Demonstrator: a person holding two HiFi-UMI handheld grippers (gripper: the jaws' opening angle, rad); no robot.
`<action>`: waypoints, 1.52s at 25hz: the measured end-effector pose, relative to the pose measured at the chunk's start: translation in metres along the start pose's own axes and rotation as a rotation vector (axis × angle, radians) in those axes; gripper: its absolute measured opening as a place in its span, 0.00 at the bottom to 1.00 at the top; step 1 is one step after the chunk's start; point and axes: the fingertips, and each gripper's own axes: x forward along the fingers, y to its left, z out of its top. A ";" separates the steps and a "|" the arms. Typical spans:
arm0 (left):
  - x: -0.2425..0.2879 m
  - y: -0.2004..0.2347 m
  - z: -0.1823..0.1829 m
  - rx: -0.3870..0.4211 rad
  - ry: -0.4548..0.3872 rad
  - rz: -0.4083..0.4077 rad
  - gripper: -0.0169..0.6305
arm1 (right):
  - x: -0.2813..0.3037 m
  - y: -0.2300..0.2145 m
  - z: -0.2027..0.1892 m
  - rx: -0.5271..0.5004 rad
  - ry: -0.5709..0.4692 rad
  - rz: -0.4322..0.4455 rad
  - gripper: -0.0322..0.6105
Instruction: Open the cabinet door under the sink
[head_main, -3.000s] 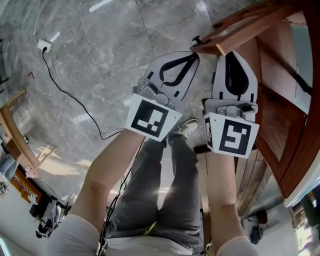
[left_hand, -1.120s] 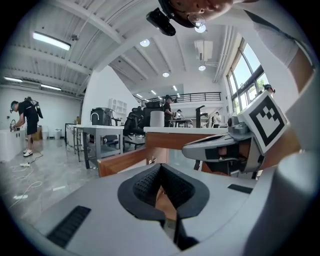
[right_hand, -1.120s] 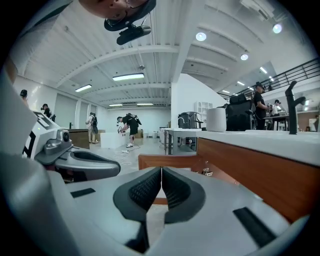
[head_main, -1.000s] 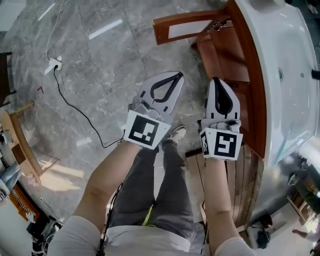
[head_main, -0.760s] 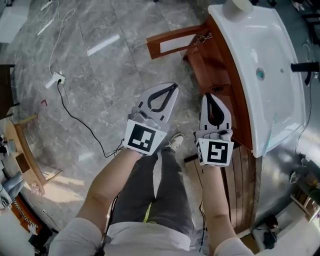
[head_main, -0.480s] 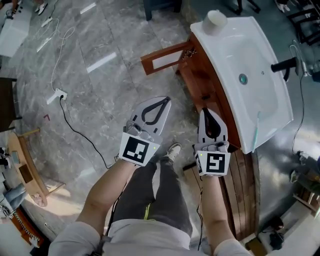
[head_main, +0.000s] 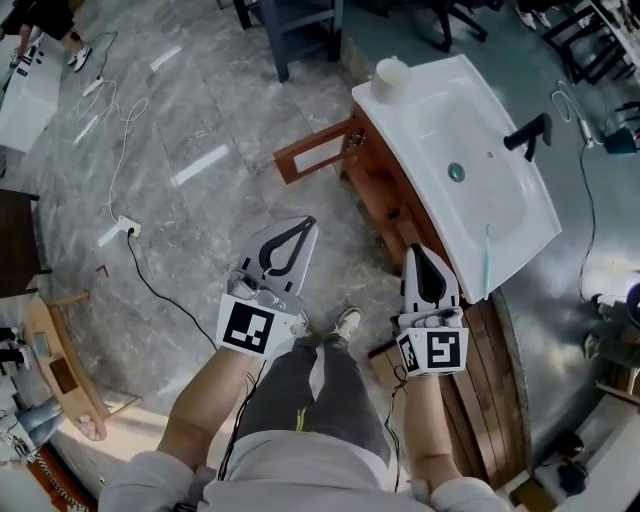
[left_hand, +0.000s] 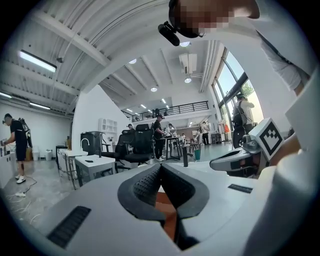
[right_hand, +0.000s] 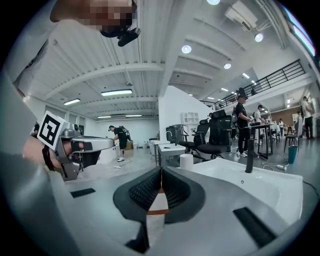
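A: Where is the brown wooden cabinet door with the pale inset panel (head_main: 314, 151)?
B: Swung open, standing out from under the white rectangular sink (head_main: 430, 120).
A: The grippers?
B: White left gripper (head_main: 308, 224), white right gripper (head_main: 418, 252): jaws together, empty.

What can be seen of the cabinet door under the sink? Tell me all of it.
The cabinet door is a reddish-brown wooden frame around a pale inset panel. It stands wide open, sticking out leftward from the wooden cabinet below the white sink, above the grey marble floor. A small metal fitting shows at its cabinet end. Only the cabinet meets it; nothing else touches it.
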 end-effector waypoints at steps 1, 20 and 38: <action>-0.003 0.000 0.009 0.002 -0.006 0.001 0.05 | -0.005 0.000 0.007 0.000 -0.003 -0.003 0.10; -0.054 -0.022 0.151 0.027 -0.118 0.021 0.05 | -0.087 -0.005 0.138 -0.078 -0.082 0.016 0.10; -0.076 -0.010 0.212 0.119 -0.210 0.111 0.05 | -0.112 -0.014 0.199 -0.123 -0.199 0.026 0.10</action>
